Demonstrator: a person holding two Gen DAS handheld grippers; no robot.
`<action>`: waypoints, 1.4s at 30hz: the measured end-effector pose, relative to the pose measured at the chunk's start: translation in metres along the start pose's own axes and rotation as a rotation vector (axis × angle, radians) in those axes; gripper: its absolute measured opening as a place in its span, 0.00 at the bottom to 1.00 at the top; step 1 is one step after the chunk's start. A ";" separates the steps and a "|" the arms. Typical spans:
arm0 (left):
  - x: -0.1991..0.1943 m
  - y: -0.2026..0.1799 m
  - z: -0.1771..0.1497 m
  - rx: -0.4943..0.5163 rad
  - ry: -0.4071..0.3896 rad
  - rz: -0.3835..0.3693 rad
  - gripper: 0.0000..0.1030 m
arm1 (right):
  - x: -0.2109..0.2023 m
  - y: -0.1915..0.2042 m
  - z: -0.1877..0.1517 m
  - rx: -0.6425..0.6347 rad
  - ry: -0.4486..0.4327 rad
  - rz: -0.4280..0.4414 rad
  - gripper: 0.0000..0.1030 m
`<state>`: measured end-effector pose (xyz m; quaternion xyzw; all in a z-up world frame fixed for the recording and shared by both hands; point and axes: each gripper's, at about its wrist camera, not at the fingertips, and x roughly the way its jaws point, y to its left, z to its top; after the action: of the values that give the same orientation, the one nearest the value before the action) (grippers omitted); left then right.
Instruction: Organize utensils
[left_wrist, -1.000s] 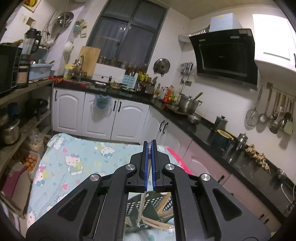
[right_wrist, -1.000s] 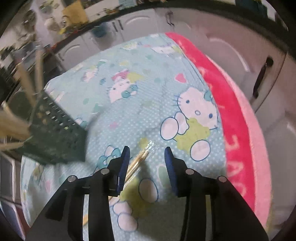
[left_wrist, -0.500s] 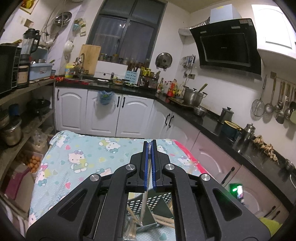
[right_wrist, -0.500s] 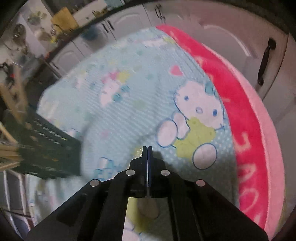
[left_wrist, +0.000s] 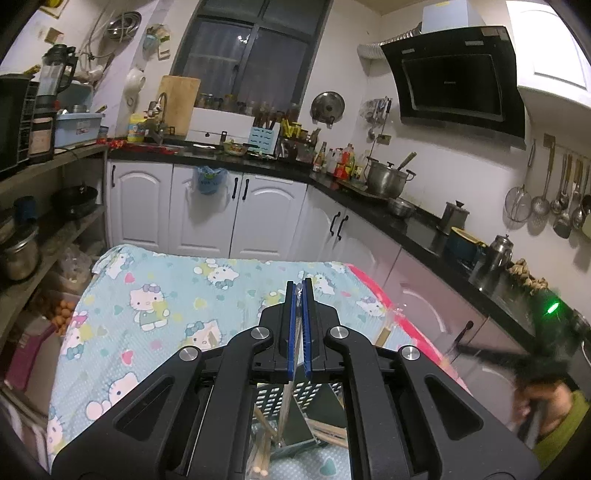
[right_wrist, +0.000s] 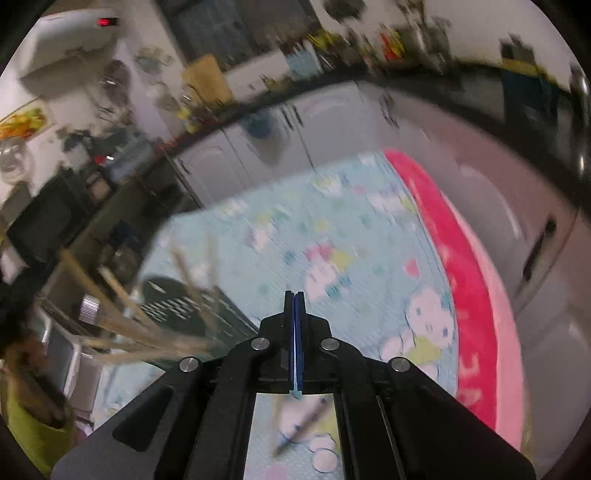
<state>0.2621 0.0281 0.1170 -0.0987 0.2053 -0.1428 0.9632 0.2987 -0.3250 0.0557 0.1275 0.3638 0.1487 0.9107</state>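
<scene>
Right tongs (right_wrist: 294, 295) now raised off surface (right_wrist: 354, 236), clamped on chopstick (right_wrist: 306, 421); left tongs (left_wrist: 299, 286) stay clamped on chopstick (left_wrist: 290, 384) above basket (left_wrist: 295, 402).

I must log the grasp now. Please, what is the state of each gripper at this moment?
Left gripper: jaws shut on a thin metal chopstick above the dark perforated plastic basket.
Right gripper: jaws shut; whether it holds anything cannot be told.

My right gripper (right_wrist: 294, 306) had its jaws pressed together over the cartoon-cat tablecloth (right_wrist: 354, 258), and the whole view was smeared. Below the fingers a slim utensil (right_wrist: 301, 424) hung slanting; I could not tell whether the pads gripped it. At left, chopsticks (right_wrist: 122, 321) stuck out of the dark perforated holder (right_wrist: 184, 306).
</scene>
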 end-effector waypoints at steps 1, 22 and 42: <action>0.001 0.001 0.000 -0.004 0.005 -0.002 0.01 | -0.010 0.009 0.007 -0.020 -0.021 0.013 0.01; 0.007 0.001 0.003 0.006 0.015 -0.019 0.01 | -0.099 0.130 0.119 -0.239 -0.261 0.180 0.01; 0.017 0.008 -0.012 -0.006 0.062 -0.029 0.01 | -0.006 0.152 0.078 -0.280 -0.069 0.150 0.01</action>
<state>0.2737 0.0286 0.0985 -0.0999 0.2341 -0.1591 0.9539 0.3218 -0.1966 0.1660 0.0310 0.2977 0.2609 0.9178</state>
